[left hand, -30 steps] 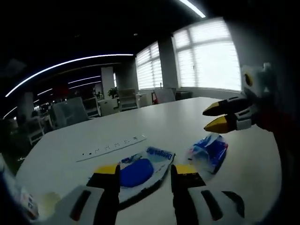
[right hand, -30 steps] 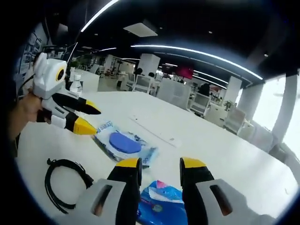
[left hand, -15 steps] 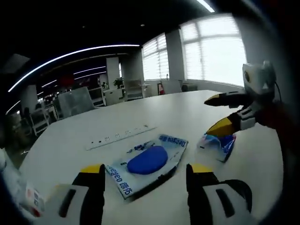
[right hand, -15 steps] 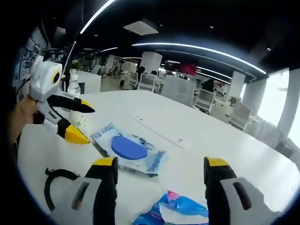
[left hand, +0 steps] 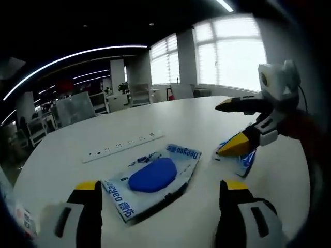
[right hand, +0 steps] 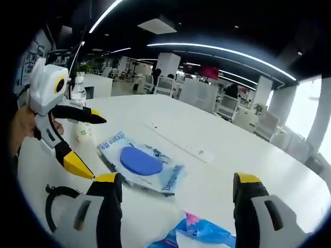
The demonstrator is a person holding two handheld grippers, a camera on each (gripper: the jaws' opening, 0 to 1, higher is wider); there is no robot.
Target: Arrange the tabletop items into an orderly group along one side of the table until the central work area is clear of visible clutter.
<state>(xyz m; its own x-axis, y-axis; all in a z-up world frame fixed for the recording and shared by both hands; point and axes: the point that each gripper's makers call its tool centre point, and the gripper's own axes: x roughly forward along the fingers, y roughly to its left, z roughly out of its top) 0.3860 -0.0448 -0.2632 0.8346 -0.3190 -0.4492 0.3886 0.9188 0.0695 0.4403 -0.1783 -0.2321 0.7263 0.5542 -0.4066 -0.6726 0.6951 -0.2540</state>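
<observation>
1. The white tabletop (left hand: 186, 124) is broad and rounded, with office chairs and desks in the dim room behind it and bright windows to one side
2. A long white power strip (left hand: 123, 147) lies flat on the tabletop, farther from the grippers than the packets; in the right gripper view it lies beyond the flat packet (right hand: 178, 145)
3. A clear flat packet with blue print and a blue oval item inside (left hand: 152, 175) lies on the tabletop between the power strip and the left gripper (left hand: 160, 192), whose yellow-tipped jaws stand wide apart with nothing between them
4. In the right gripper view the same packet (right hand: 140, 162) sits just ahead of the right gripper (right hand: 176, 184), its jaws also spread wide and empty
5. A crumpled blue plastic bag (left hand: 242, 157) lies beside the flat packet; in the left gripper view the right gripper's lower jaw tip is on or just over it, though contact cannot be judged. In the right gripper view the bag (right hand: 199, 233) lies low between that gripper's jaws
6. A black coiled cable (right hand: 51, 206) lies on the tabletop, partly hidden behind the right gripper's jaw
7. A small clear bottle with a white cap (right hand: 79, 98) stands upright behind the left gripper's jaws
</observation>
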